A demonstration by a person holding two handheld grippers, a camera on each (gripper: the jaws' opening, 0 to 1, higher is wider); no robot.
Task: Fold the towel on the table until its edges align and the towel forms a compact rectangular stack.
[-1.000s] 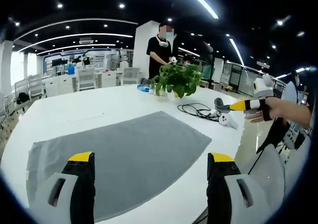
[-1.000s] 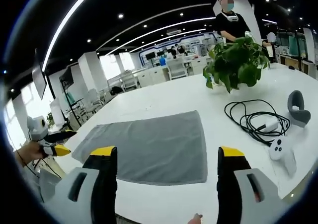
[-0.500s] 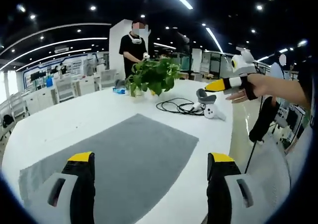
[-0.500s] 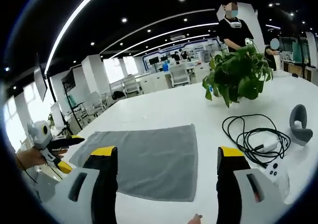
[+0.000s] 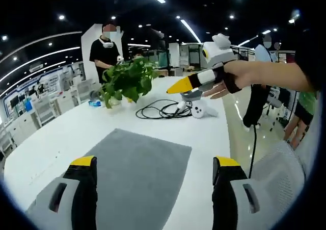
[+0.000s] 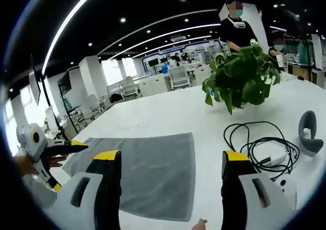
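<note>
A grey towel [image 5: 132, 169] lies flat and unfolded on the white table [image 5: 66, 133]; it is also in the right gripper view, towel [image 6: 153, 169]. My left gripper [image 5: 153, 199] hovers open above the towel's near part, nothing between its jaws. My right gripper [image 6: 170, 199] is open too, held over the towel's near edge. In the left gripper view the right gripper [image 5: 191, 82] comes in from the right in a hand, above the table's right side. In the right gripper view the left gripper [image 6: 61, 147] shows at the left by the towel's far corner.
A potted green plant [image 6: 239, 79] stands behind the towel. A black cable [image 6: 254, 141], a white controller [image 5: 201, 110] and a grey strap piece [image 6: 309, 133] lie to its right. A person [image 5: 106, 49] stands at the table's far side. Office desks and chairs fill the background.
The left gripper view has swung right, so the towel sits lower left and the plant and right gripper appear nearer. The right gripper view shifted slightly. The towel itself has not moved.
</note>
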